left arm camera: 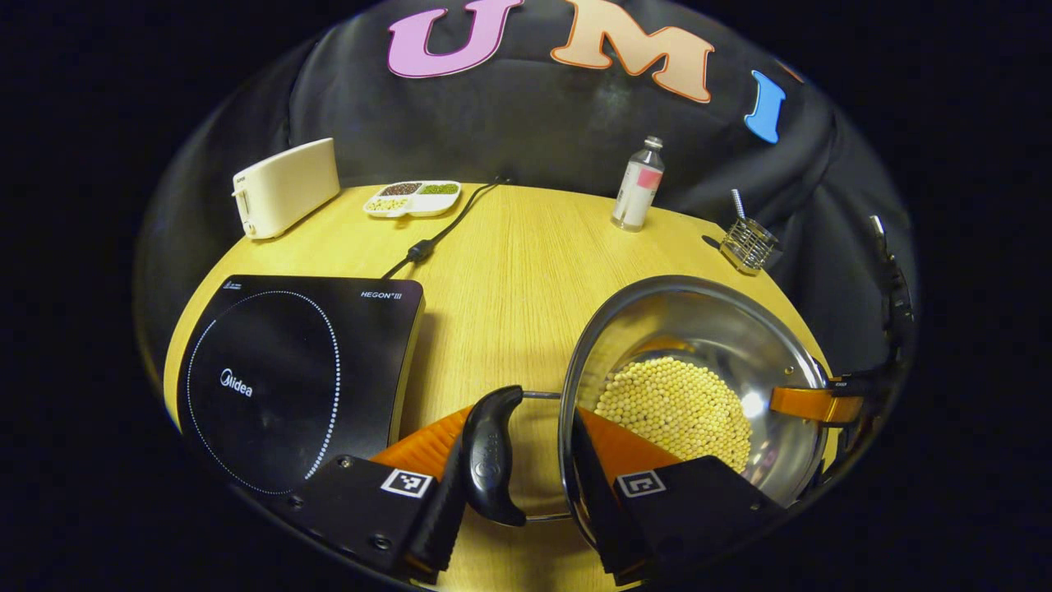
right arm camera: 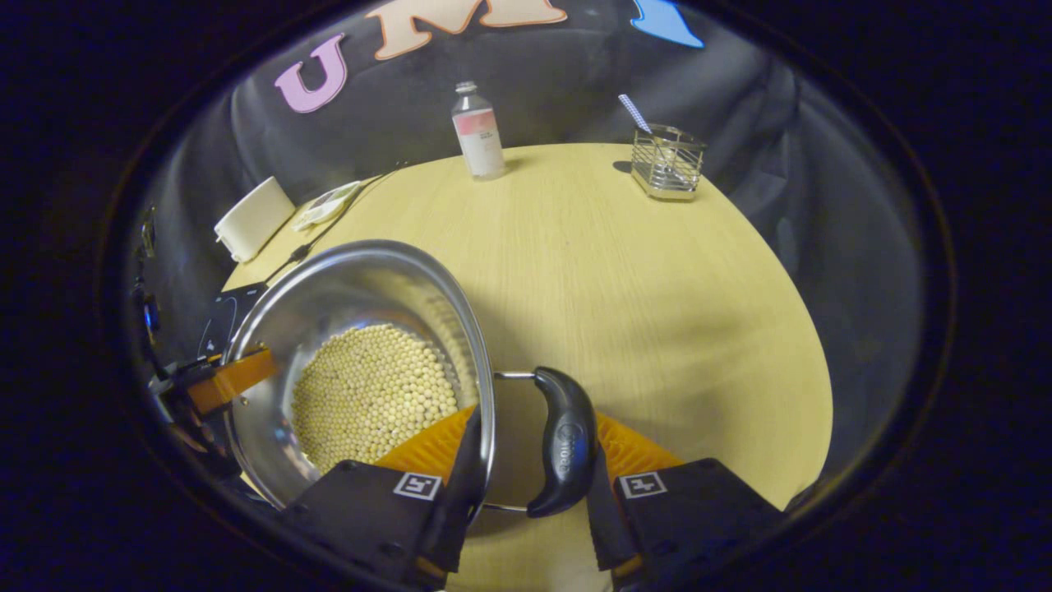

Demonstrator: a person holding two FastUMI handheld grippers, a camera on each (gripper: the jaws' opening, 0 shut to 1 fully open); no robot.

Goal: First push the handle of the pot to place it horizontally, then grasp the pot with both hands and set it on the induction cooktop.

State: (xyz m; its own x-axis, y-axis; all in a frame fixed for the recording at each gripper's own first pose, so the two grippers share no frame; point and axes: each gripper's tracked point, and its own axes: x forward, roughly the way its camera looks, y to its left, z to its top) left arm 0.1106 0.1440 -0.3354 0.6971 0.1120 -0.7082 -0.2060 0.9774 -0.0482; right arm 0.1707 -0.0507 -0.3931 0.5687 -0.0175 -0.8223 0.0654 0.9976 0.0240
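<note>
Pot [left arm camera: 699, 329], left gripper [left arm camera: 519, 419] and right gripper [right arm camera: 536, 415] astride its handles [left arm camera: 491, 452], white-logoed cooktop [left arm camera: 288, 378]

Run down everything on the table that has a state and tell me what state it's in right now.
Pot: upright on the table, holding beans, not on the cooktop.
Left handle: horizontal, between the left gripper's jaws.
Right handle: horizontal, between the right gripper's jaws.
Induction cooktop: bare.
Bottle: upright, capped.
Wire holder: upright, one utensil in it.
</note>
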